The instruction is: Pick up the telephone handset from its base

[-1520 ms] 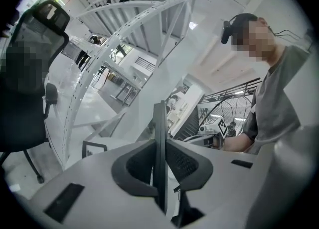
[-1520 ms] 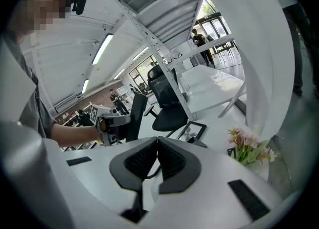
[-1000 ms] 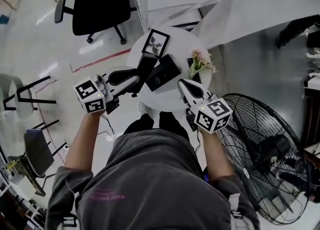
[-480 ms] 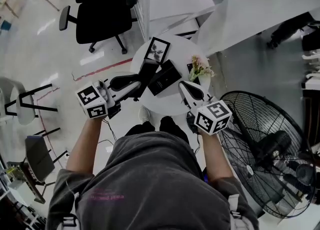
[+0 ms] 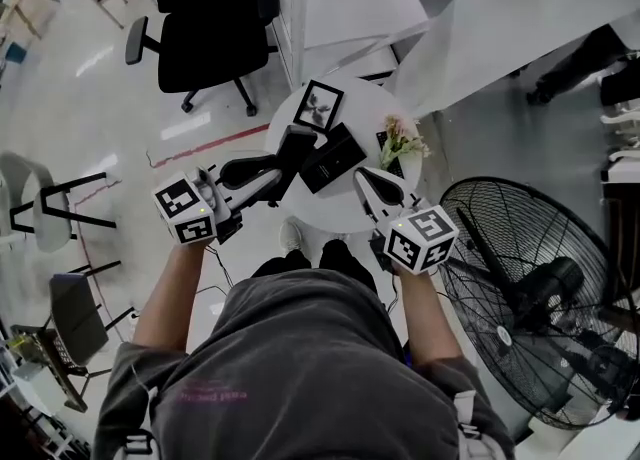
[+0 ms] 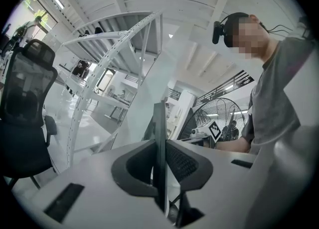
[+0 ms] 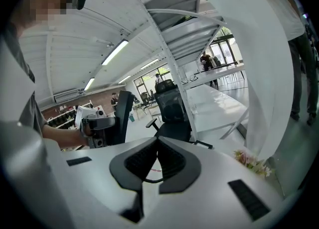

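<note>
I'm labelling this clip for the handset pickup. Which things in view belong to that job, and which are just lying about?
Part of the job: telephone handset, clamped in the left gripper; telephone base, on the round table.

Just lying about: picture frame, flowers, office chair, floor fan. The right gripper is shut and empty.

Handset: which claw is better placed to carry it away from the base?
Left. The left claw is shut on the handset, beside the base. The right claw is shut on nothing, near the table's edge.
</note>
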A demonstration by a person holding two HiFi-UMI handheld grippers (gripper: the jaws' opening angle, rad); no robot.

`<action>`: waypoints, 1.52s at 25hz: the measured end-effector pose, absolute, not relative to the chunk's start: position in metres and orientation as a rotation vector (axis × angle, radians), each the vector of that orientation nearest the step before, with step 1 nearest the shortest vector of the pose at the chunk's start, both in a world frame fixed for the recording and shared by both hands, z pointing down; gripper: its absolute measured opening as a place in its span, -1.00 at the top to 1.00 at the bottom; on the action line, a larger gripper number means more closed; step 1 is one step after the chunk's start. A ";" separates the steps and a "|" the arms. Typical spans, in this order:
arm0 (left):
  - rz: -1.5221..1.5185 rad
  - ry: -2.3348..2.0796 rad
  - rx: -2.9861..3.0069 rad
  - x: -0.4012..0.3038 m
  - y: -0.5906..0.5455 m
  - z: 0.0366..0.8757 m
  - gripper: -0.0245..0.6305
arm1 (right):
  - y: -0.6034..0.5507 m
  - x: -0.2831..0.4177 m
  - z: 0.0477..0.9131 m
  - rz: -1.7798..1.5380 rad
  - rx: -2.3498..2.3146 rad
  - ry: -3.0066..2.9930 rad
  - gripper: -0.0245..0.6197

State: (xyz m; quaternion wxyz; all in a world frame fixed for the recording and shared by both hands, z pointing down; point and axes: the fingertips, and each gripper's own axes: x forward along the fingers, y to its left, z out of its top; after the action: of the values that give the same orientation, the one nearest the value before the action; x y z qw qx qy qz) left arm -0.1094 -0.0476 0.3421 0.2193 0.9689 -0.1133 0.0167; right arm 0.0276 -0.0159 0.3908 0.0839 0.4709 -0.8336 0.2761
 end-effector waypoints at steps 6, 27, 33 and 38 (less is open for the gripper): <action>0.033 -0.321 2.689 -0.114 -0.041 0.338 0.69 | -0.010 0.023 0.385 0.806 1.410 -2.491 0.86; 0.053 -0.346 2.676 -0.103 -0.028 0.348 0.69 | 0.006 0.028 0.392 0.809 1.386 -2.480 0.86; 0.068 -0.336 2.665 -0.097 -0.026 0.352 0.69 | 0.005 0.034 0.395 0.803 1.373 -2.477 0.86; 0.077 -0.329 2.662 -0.093 -0.025 0.355 0.69 | 0.005 0.038 0.396 0.795 1.368 -2.474 0.86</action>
State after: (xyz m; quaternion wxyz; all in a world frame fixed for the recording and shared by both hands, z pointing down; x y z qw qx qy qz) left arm -0.0926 -0.0251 0.3550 0.2272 0.9661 -0.1195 0.0281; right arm 0.0384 0.0055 0.3957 0.1024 0.4636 -0.8380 0.2692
